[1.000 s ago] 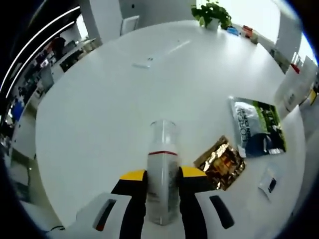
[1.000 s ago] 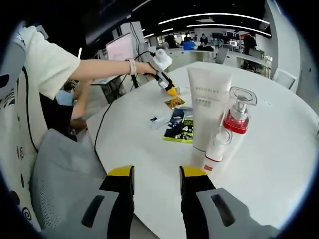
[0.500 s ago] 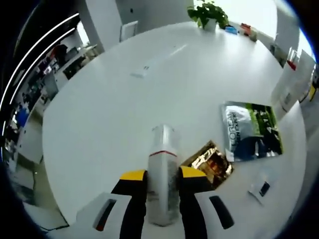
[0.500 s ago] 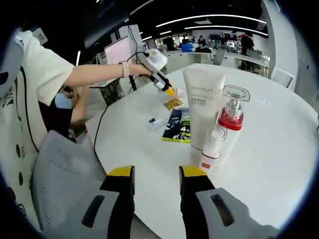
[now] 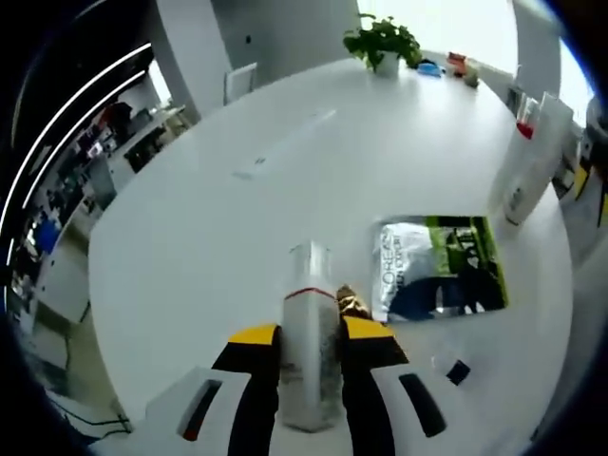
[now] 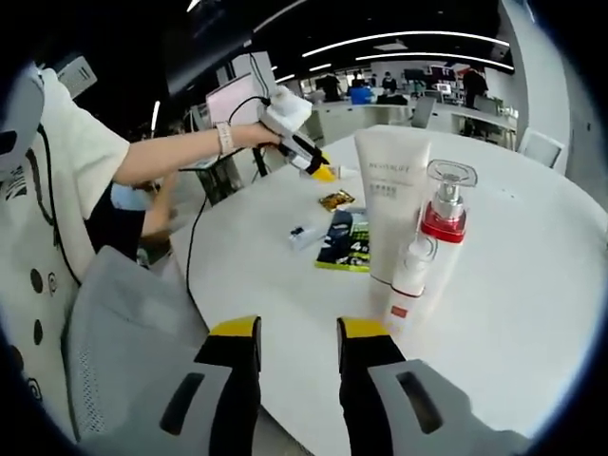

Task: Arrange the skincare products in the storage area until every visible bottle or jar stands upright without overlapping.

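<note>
My left gripper [image 5: 310, 334] is shut on a white bottle [image 5: 310, 285] with a red band and a clear cap, held above the round white table [image 5: 218, 218]. In the right gripper view a person's hand holds that gripper [image 6: 321, 171] over the table's far side. Closer in that view stand a white tube [image 6: 392, 214], a pump bottle [image 6: 443, 228] with a red collar, and a small white bottle [image 6: 408, 280], all upright and close together. My right gripper [image 6: 296, 342] is open at the table's near edge, with nothing between its jaws.
A green and silver sachet [image 5: 437, 275] [image 6: 345, 239] lies flat on the table, with a gold sachet [image 5: 352, 304] [image 6: 334, 200] and a small white sachet [image 5: 456, 370] [image 6: 302, 233] nearby. A potted plant [image 5: 382, 38] stands at the far edge. A grey chair [image 6: 114, 351] is beside the table.
The left gripper has carried the bottle sideways above the table, so the gold sachet now sits mostly behind its right jaw. The right gripper has hardly moved.
</note>
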{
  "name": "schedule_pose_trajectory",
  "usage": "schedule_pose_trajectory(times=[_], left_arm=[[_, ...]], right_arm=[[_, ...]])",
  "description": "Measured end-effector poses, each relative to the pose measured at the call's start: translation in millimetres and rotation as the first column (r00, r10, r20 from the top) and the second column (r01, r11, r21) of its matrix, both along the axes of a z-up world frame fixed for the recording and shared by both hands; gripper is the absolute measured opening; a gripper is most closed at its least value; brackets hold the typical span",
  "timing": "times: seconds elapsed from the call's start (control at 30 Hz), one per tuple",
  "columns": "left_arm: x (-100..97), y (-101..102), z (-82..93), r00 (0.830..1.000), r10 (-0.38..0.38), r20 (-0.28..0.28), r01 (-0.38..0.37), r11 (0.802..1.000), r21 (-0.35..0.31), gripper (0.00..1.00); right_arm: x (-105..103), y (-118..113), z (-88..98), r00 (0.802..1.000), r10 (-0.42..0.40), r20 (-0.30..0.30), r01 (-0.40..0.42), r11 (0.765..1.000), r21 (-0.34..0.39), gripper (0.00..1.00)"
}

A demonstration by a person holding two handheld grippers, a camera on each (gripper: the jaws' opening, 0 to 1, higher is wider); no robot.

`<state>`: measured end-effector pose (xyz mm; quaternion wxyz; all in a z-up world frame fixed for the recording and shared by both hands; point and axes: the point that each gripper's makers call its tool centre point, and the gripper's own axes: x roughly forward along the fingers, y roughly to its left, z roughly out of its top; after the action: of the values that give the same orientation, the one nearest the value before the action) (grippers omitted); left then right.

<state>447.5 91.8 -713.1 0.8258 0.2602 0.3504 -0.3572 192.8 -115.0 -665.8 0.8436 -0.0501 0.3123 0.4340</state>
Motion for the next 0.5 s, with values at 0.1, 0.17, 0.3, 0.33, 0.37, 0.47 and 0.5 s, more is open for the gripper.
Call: schedule_pose_trajectory(times=[0.1, 0.17, 0.3, 0.33, 0.37, 0.47, 0.5], left_arm=[[-11.3, -3.7, 5.0, 1.0, -0.007, 0.013, 0.007, 1.0, -0.009, 0.19], [-20.0, -5.9, 8.7, 1.0, -0.016, 0.024, 0.016, 1.0, -0.014, 0.19], [-32.8, -9.6, 18.2, 0.998, -0.026, 0.05, 0.027, 0.999, -0.027, 0.19], [-38.3, -11.9, 20.8, 0.998, -0.031, 0.055, 0.033, 0.999, -0.031, 0.19], [-41.9, -13.0, 22.2, 0.998, -0.033, 0.057, 0.035, 0.999, -0.032, 0.19], [-57.1, -17.3, 27.2, 0.997, -0.045, 0.068, 0.048, 0.998, -0.037, 0.19], [-62.9, -18.9, 29.3, 0.996, -0.048, 0.071, 0.051, 0.998, -0.042, 0.19]], right_arm=[[-1.7, 0.8, 0.5, 1.0, 0.0, 0.002, 0.0, 1.0, 0.004, 0.3], [-2.6, 1.4, 1.4, 1.0, 0.003, 0.006, -0.003, 1.0, 0.007, 0.28], [-4.2, 0.9, 3.6, 1.0, 0.001, 0.007, -0.001, 1.0, 0.016, 0.27], [-4.4, 0.8, 3.6, 1.0, 0.001, 0.008, -0.001, 1.0, 0.015, 0.27], [-4.6, 0.7, 3.5, 1.0, 0.002, 0.011, -0.002, 1.0, 0.014, 0.26], [-6.3, 1.7, 2.9, 1.0, 0.008, 0.011, -0.008, 1.0, 0.012, 0.26], [-7.3, 2.7, 3.1, 1.0, 0.013, 0.008, -0.013, 1.0, 0.012, 0.26]])
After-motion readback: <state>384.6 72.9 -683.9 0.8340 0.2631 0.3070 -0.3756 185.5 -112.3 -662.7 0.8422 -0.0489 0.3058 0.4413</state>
